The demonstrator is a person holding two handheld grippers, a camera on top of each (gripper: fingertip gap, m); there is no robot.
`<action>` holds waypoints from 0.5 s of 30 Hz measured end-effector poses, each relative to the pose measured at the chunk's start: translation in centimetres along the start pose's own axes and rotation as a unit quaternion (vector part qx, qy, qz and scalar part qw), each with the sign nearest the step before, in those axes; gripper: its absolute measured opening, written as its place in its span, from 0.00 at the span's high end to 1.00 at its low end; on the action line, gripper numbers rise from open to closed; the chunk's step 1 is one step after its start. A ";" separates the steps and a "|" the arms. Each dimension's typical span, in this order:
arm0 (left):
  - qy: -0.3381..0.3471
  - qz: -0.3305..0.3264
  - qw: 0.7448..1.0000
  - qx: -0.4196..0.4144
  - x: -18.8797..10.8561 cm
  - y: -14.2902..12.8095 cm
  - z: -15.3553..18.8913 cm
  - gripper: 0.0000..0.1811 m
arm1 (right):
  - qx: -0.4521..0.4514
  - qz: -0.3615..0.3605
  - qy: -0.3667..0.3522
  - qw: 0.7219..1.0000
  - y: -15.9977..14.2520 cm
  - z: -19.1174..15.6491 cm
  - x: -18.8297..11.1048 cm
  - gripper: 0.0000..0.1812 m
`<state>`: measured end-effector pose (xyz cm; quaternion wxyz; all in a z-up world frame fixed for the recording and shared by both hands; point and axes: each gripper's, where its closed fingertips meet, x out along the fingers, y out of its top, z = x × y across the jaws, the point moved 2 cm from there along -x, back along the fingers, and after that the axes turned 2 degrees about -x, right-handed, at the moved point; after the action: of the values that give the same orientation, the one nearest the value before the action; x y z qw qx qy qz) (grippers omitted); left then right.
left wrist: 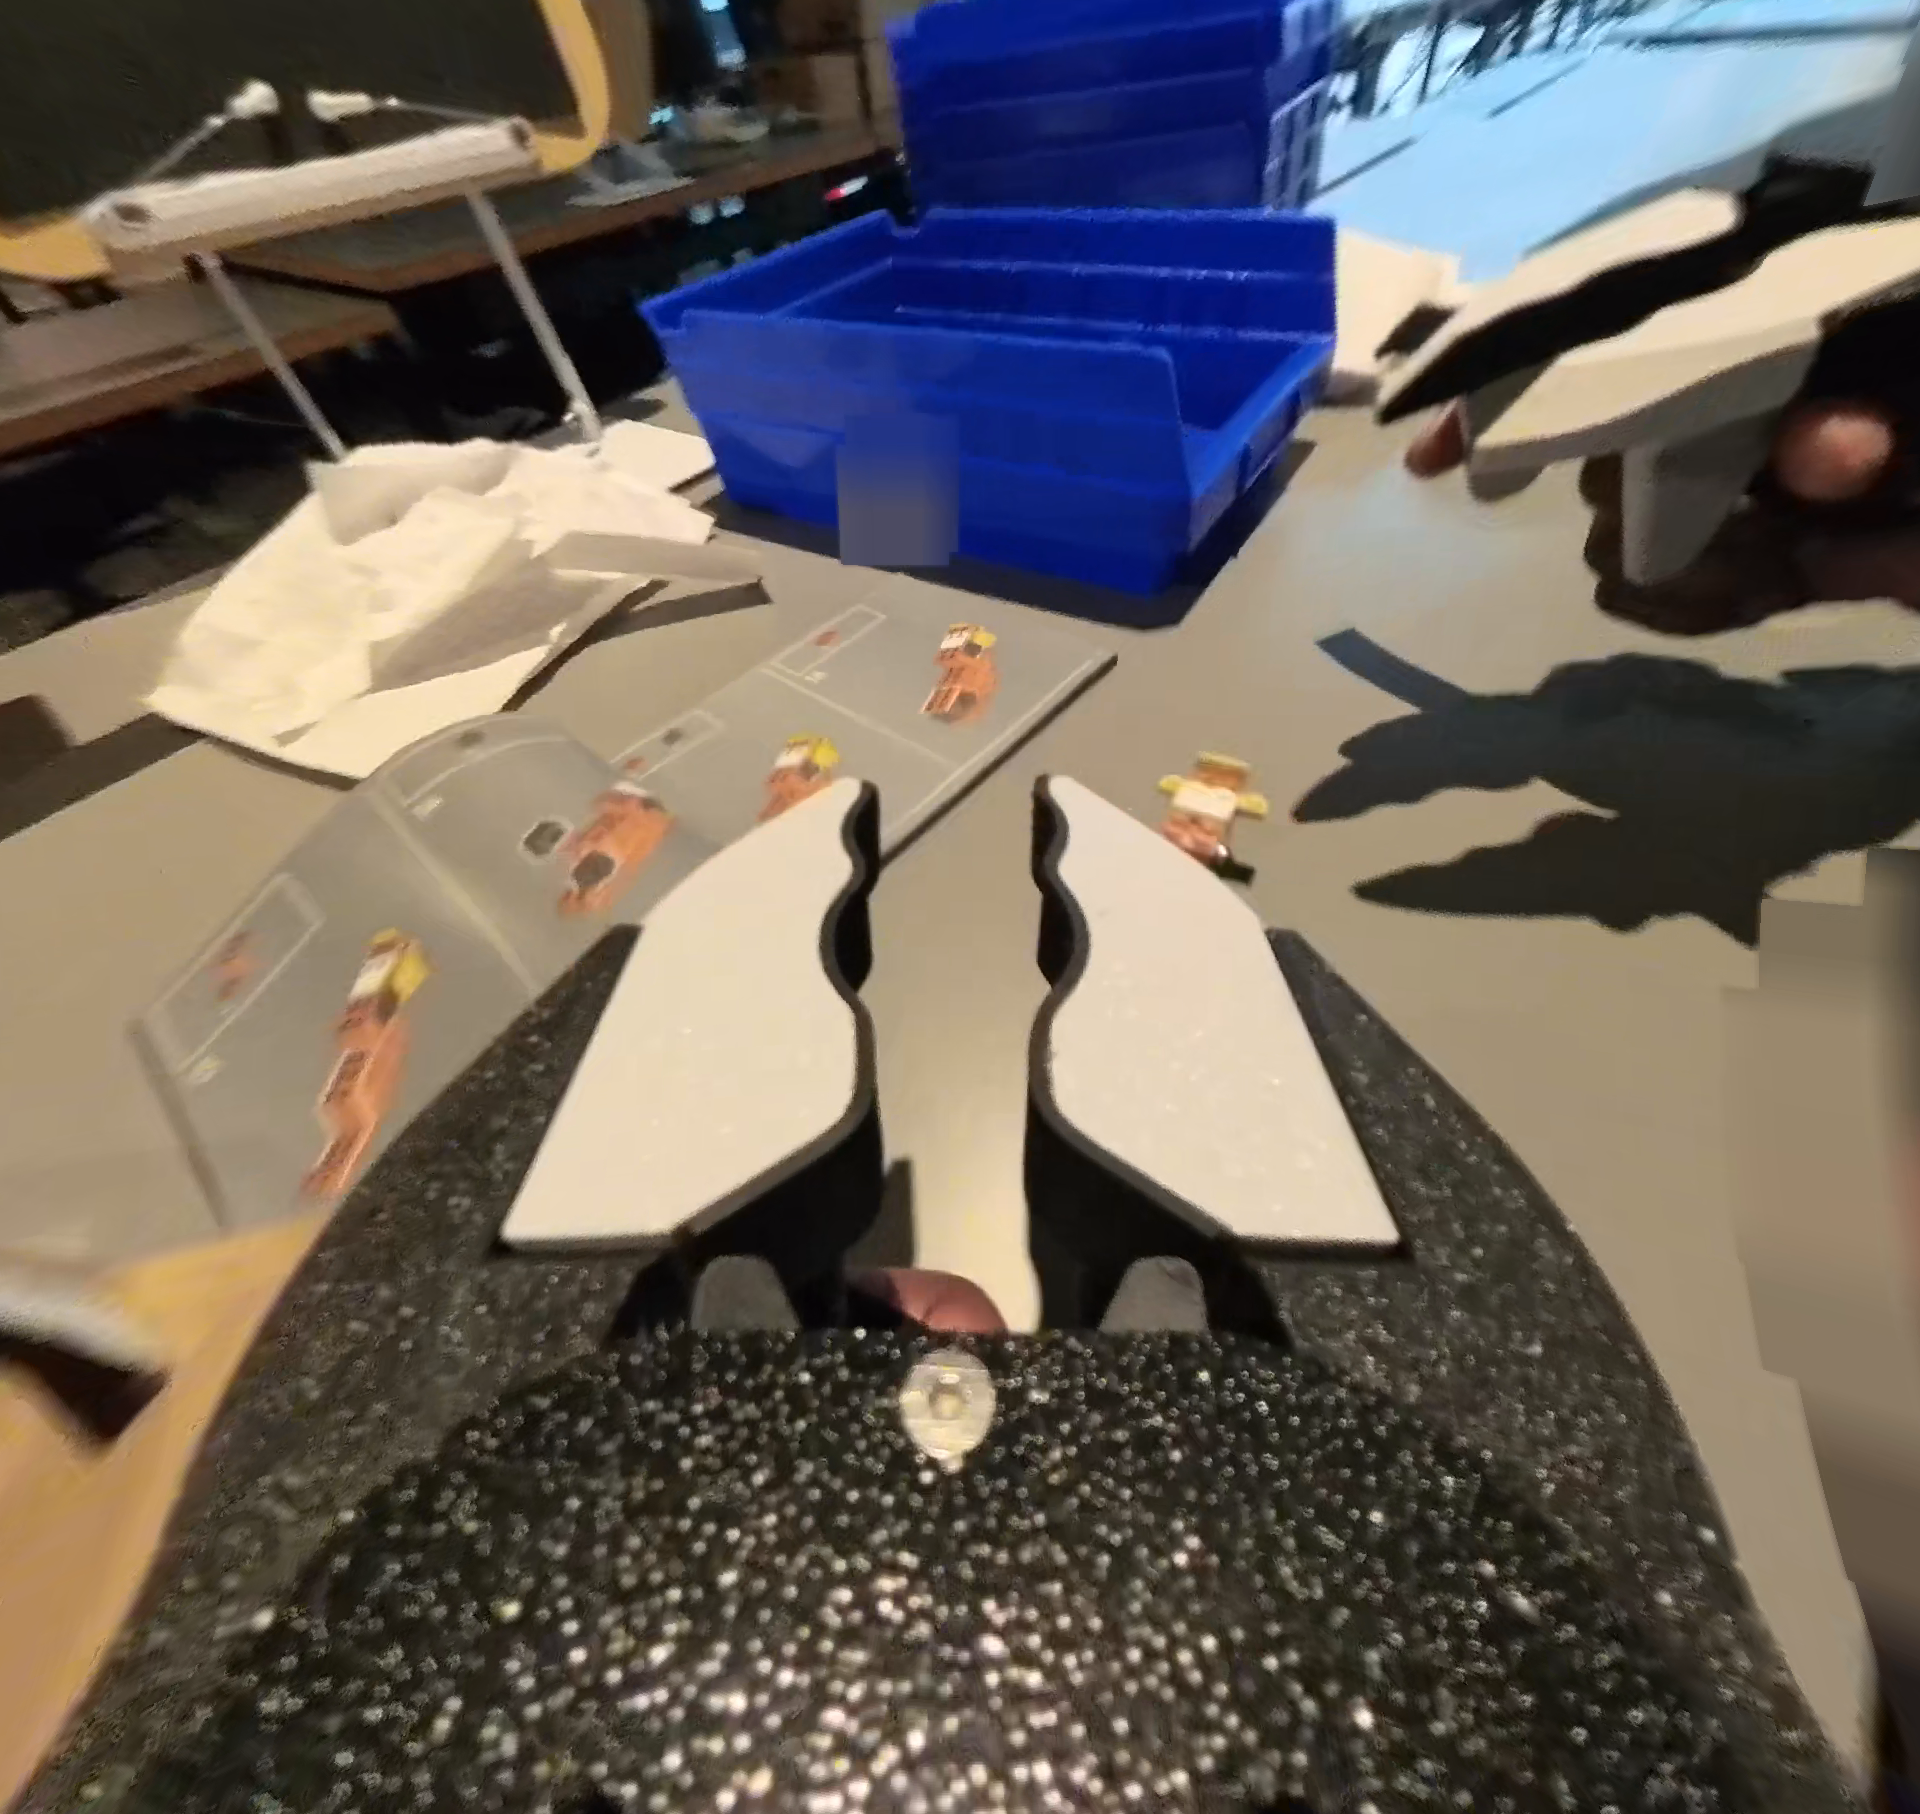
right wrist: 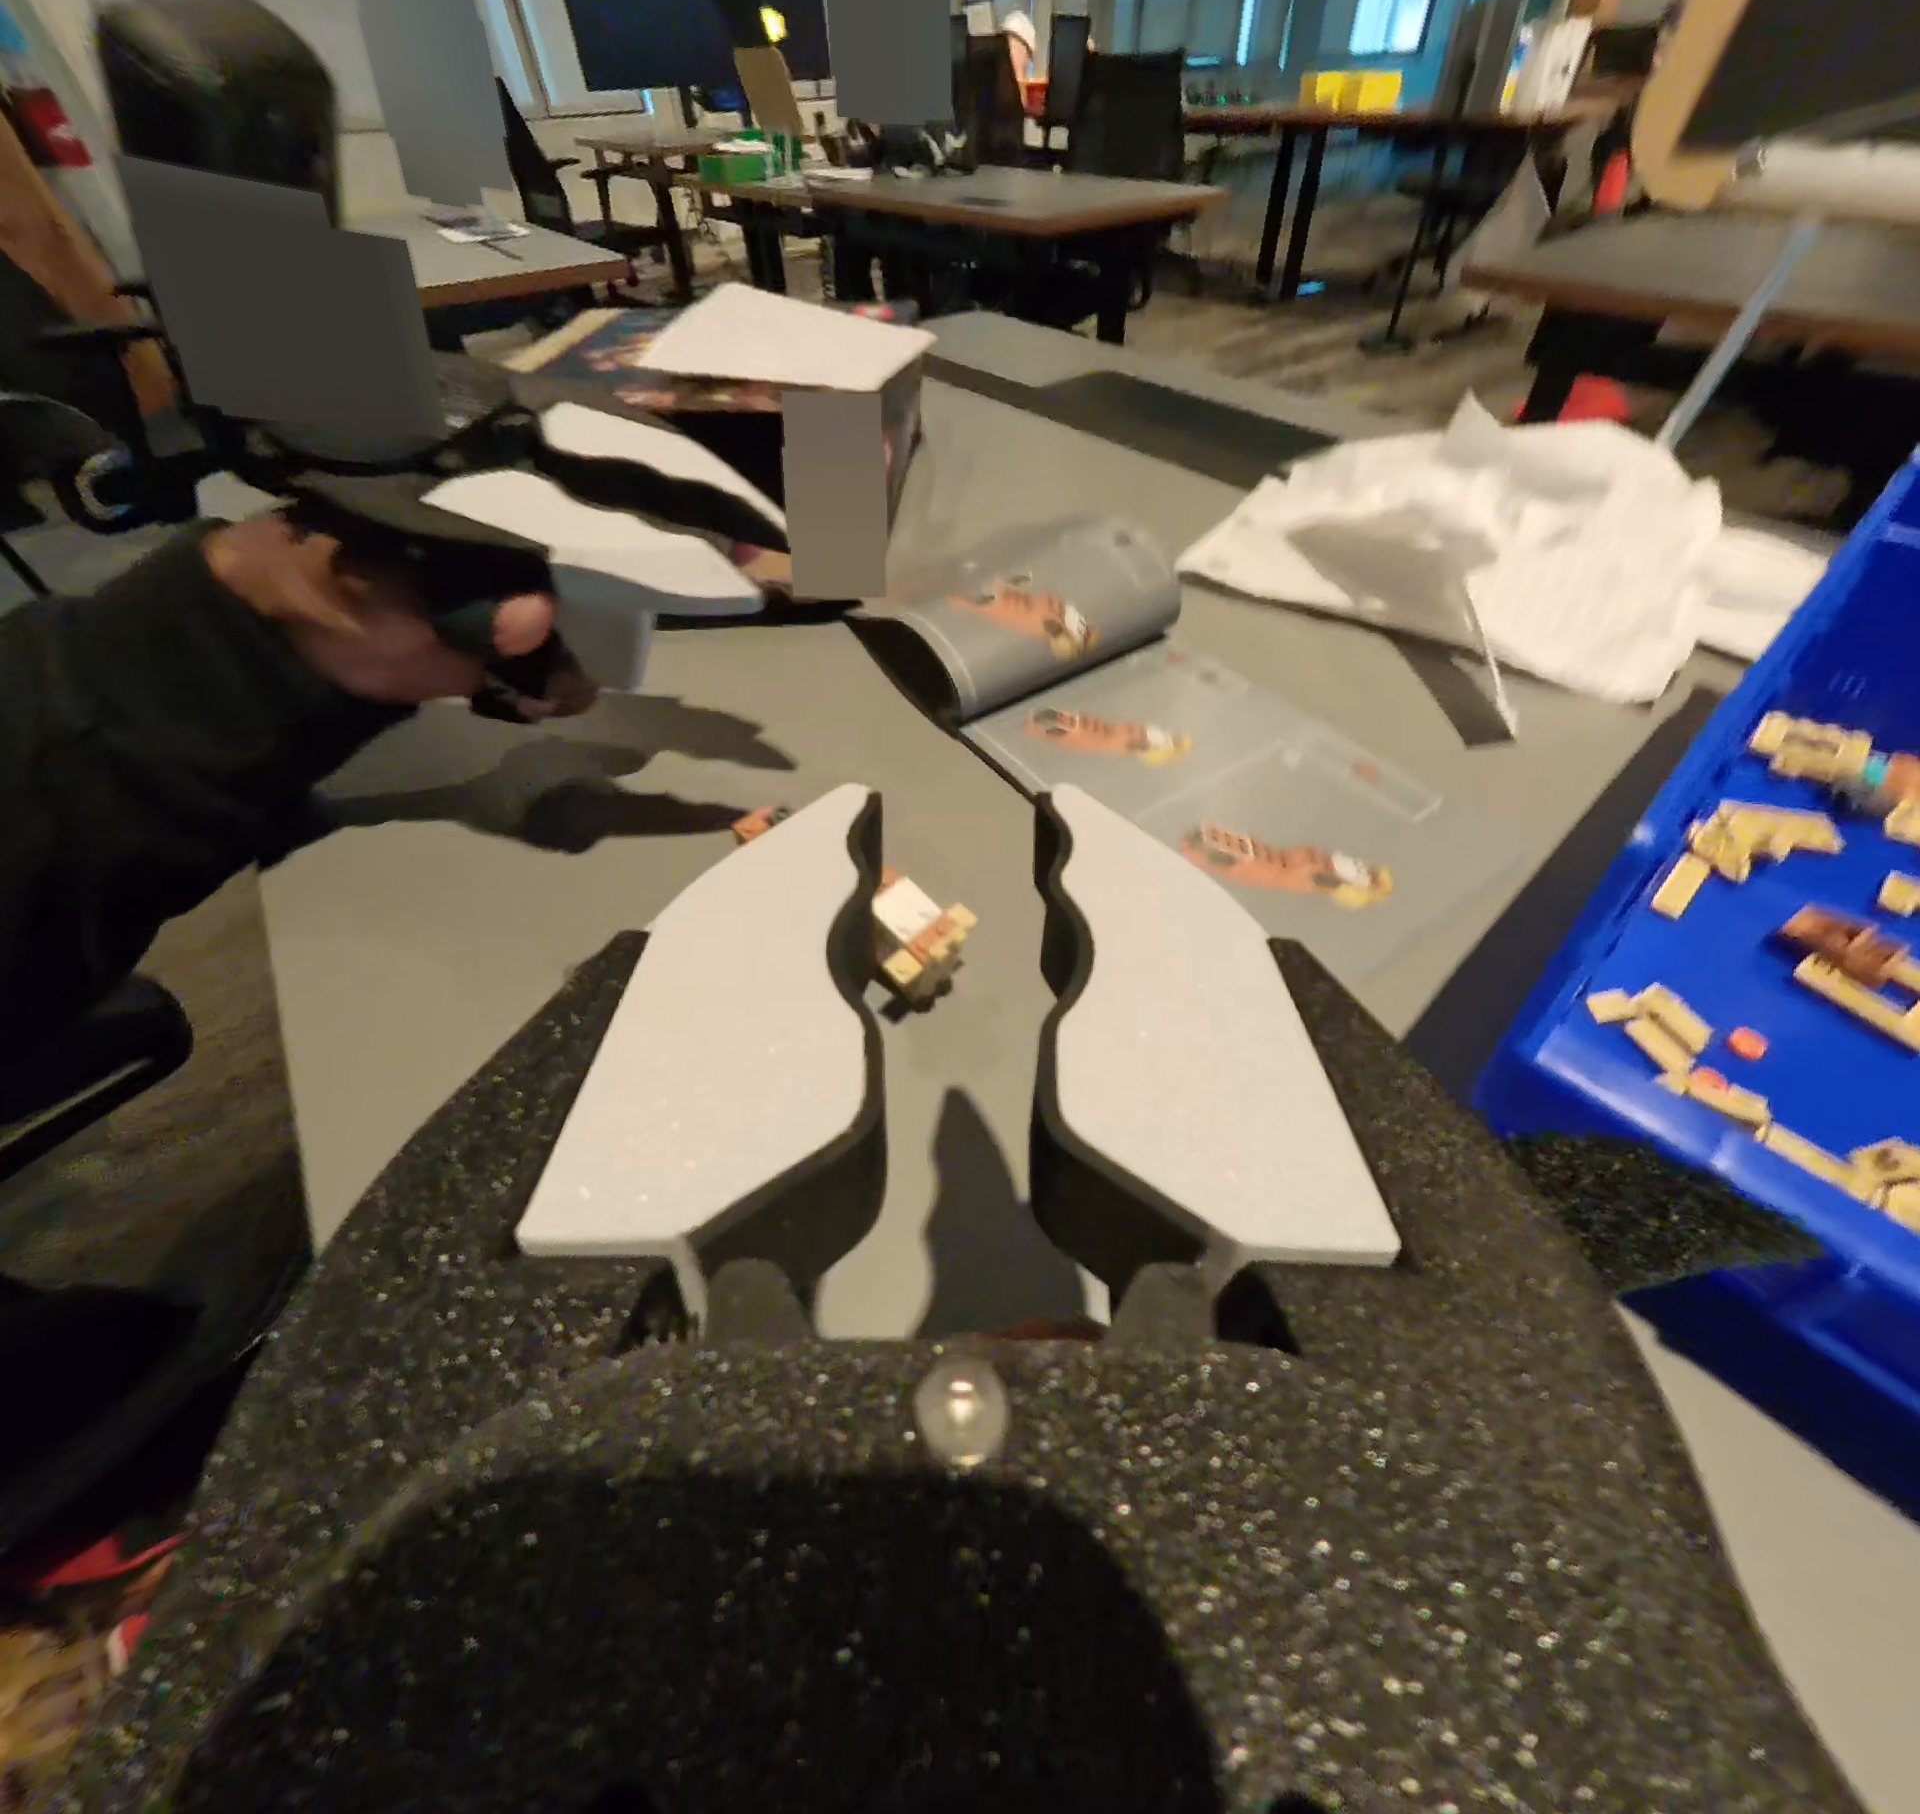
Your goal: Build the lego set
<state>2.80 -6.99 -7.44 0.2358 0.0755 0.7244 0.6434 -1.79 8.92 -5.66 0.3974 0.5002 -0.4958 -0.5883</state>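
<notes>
Left hand-held gripper (left wrist: 956,819) parted, empty; right hand-held gripper (right wrist: 956,814) parted above lego figure (right wrist: 920,933) on table (right wrist: 436,933).

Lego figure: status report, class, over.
Both grippers, left and right, open, empty. Lego figure lies on table, between right fingers, ungripped. Nothing blocking.

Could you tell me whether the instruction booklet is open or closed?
Open: the instruction booklet lies spread on the table, one page curling upward.

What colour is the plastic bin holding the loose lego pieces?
Bright blue plastic bin, clearest in the right wrist view.
</notes>
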 end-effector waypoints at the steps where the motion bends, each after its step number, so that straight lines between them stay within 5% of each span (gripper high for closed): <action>1: 0.012 -0.013 1.000 0.014 -1.3 0.0 0.8 0.84 | -0.008 0.000 0.007 1.000 0.2 -0.5 -0.2 0.85; 4: 0.012 -0.041 0.997 0.063 -4.1 -1.2 4.2 0.86 | -0.024 -0.018 0.047 0.998 -0.9 -2.6 0.1 0.85; 8: -0.030 -0.113 0.992 0.053 -4.3 -5.8 8.4 0.83 | -0.025 -0.071 0.088 0.993 -4.7 -4.6 2.1 0.84; 15: -0.009 -0.136 0.990 0.040 -2.7 -6.3 6.5 0.83 | -0.150 -0.114 0.095 0.978 -3.8 -4.0 5.1 0.83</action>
<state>9.22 -3.24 -13.25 0.3244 -0.0084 0.7511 0.5749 1.31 4.03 -10.39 0.4432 0.5420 -0.3019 -0.6470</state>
